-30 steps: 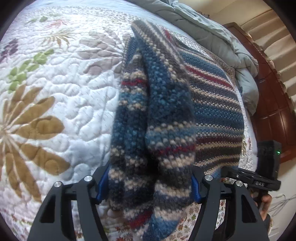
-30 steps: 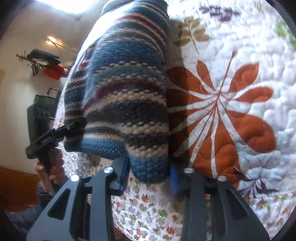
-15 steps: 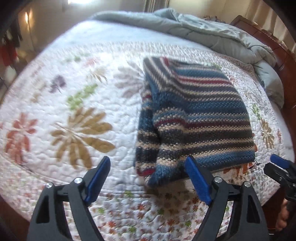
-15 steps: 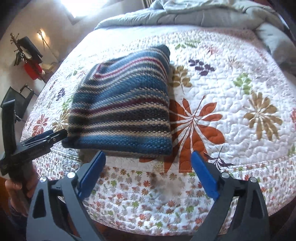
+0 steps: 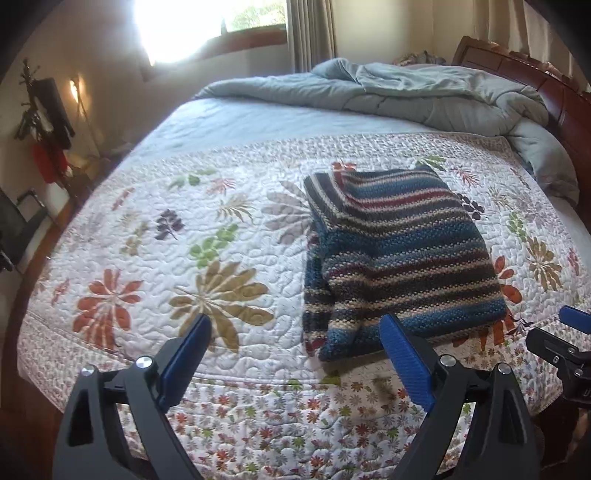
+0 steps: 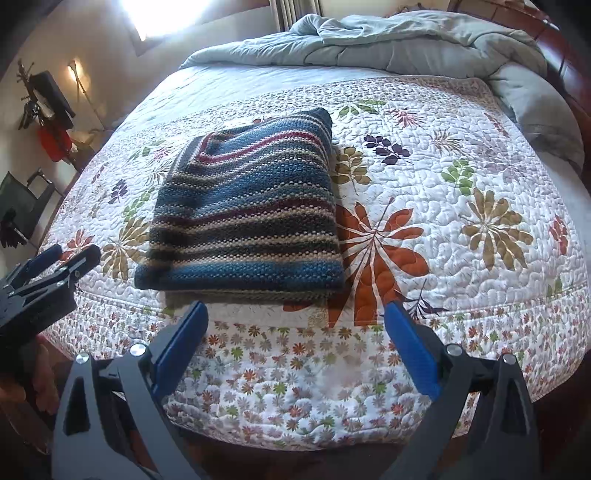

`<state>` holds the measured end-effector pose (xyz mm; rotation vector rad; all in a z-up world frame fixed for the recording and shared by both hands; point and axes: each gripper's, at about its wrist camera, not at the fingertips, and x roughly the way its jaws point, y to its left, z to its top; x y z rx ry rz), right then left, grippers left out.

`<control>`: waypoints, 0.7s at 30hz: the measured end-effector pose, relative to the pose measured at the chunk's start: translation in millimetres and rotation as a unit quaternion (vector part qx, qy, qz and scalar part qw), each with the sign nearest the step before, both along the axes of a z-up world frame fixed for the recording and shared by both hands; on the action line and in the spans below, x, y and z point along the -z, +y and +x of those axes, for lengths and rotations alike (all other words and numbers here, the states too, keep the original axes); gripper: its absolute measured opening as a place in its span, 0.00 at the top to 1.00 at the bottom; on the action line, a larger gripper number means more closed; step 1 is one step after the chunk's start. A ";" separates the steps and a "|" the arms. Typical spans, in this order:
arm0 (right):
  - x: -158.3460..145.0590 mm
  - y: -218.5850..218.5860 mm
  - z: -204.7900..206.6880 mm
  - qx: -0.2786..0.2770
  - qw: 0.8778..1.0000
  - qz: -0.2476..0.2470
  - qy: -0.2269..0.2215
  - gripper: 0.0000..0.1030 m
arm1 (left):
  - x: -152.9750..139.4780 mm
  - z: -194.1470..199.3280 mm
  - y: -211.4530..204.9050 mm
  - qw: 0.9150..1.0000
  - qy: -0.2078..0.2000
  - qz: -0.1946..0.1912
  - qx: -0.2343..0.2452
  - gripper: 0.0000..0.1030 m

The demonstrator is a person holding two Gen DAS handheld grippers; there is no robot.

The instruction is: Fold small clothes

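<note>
A folded knit sweater point(image 5: 399, 251) striped in blue, cream and red lies flat near the front edge of the floral quilt point(image 5: 177, 229). In the right wrist view the sweater point(image 6: 247, 221) is a neat rectangle on the quilt point(image 6: 461, 177). My left gripper point(image 5: 295, 325) hovers above the bed's front edge with its jaws opening and nothing between them; the sweater's near left corner lies beyond its right finger. My right gripper point(image 6: 295, 310) stands open and empty, just in front of the sweater's near edge. Each gripper shows at the edge of the other's view.
A crumpled grey duvet point(image 5: 406, 92) is heaped at the far end of the bed against a dark wooden headboard point(image 5: 535, 70). A bright window point(image 5: 207, 26) is behind. A dark chair point(image 6: 26, 206) and a stand with red fabric point(image 6: 51, 140) are left of the bed.
Both grippers let go of the sweater, opened wide and drew back and up from the bed. The sweater now lies folded on the quilt.
</note>
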<state>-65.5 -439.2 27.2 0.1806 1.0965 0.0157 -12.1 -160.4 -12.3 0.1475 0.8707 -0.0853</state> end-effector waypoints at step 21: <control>9.8 4.0 3.1 0.008 0.999 -0.033 0.011 0.06 | 16.2 5.6 -8.4 1.000 0.025 0.001 -0.011 0.05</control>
